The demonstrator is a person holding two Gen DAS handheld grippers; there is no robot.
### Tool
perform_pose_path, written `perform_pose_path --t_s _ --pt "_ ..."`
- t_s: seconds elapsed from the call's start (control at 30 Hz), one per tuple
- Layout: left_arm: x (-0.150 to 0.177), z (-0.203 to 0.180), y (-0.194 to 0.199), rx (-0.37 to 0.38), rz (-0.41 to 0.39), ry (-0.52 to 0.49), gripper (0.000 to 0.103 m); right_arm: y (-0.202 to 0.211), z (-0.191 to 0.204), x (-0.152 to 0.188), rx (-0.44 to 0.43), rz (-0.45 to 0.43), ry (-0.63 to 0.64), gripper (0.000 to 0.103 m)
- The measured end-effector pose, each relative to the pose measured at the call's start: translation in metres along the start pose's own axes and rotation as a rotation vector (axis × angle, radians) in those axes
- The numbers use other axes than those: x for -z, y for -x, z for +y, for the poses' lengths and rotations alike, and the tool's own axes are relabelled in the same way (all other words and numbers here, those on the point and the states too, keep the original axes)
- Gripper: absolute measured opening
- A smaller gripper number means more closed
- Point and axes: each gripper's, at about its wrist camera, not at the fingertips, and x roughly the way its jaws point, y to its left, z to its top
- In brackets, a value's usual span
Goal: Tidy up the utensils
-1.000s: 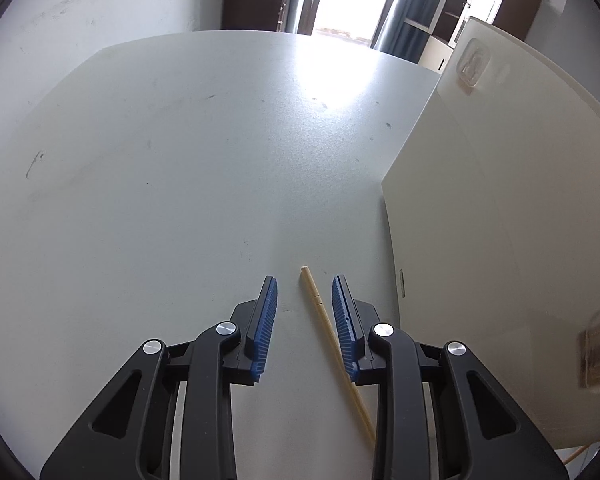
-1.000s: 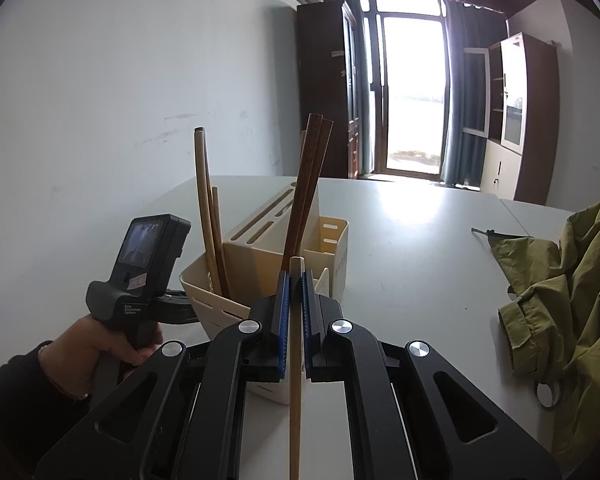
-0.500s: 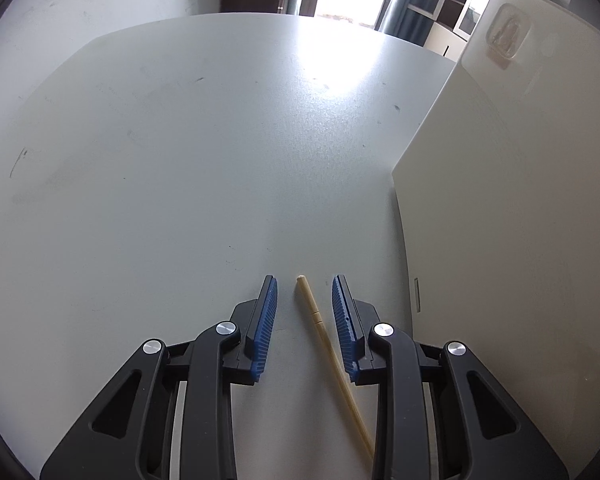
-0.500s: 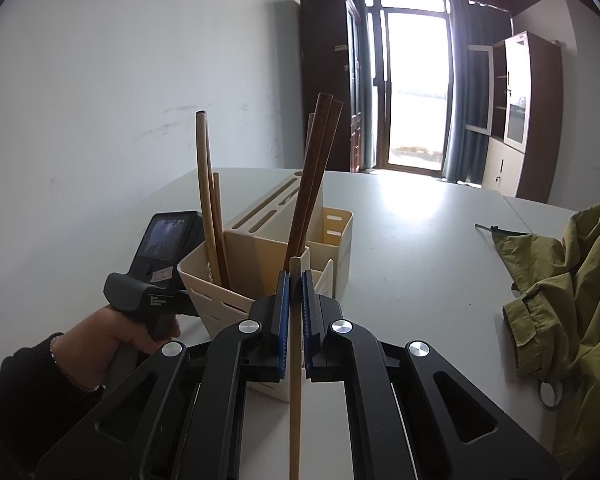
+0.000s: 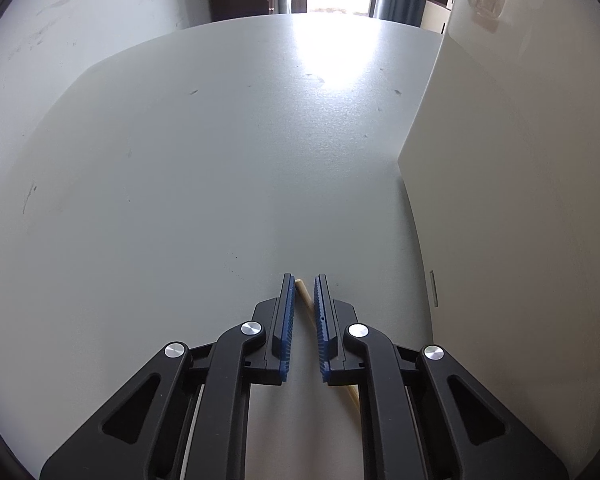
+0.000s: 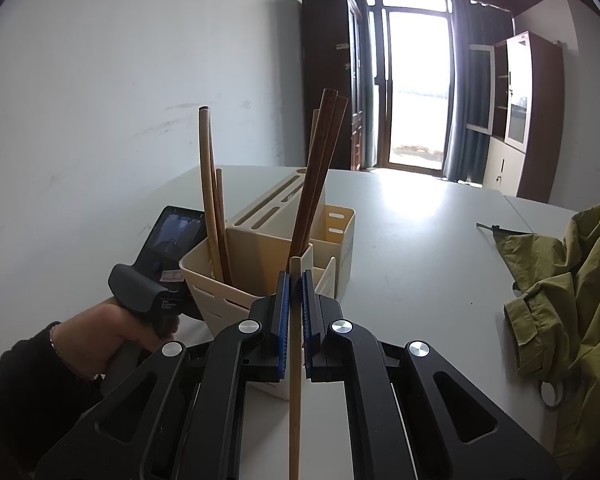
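Observation:
A light wooden chopstick lies on the grey table beside the cream utensil holder's wall. My left gripper straddles its tip with the jaws narrowed to a small gap around it; contact is unclear. My right gripper is shut on another light chopstick, held upright just in front of the cream utensil holder. The holder has two dark chopsticks in one compartment and tan ones in another.
The hand with the left gripper's handle is just left of the holder. An olive jacket lies on the table at the right. A door and cabinets stand at the far end of the room.
My left gripper's jaws have closed in from wide open to a narrow gap around the lying chopstick's tip. My right gripper has stayed shut on its chopstick, edging closer to the holder.

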Motion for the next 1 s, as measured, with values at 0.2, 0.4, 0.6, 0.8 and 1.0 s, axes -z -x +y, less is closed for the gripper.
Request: perform_pose_path --t_s 0.2,0.4,0.6,0.8,1.0 --pt "-0.002 0.009 0.003 0.015 -0.009 0.010 0.005 0.000 0.001 0.000 0.001 0.001 0.002 0.007" --pt "-0.004 0.016 0.003 0.024 -0.006 0.035 0.004 0.000 0.001 0.001 0.002 0.001 0.004 0.007" --pt "-0.005 0.027 0.016 0.041 -0.041 0.062 0.004 0.002 0.002 0.001 0.002 -0.003 0.008 0.007" --pt "-0.006 0.024 0.069 0.058 -0.154 0.068 0.004 0.006 0.004 -0.001 0.001 -0.016 0.013 0.007" --pt "0.010 0.024 0.135 0.079 -0.284 0.057 0.004 0.015 0.006 -0.005 -0.004 -0.045 0.009 0.007"
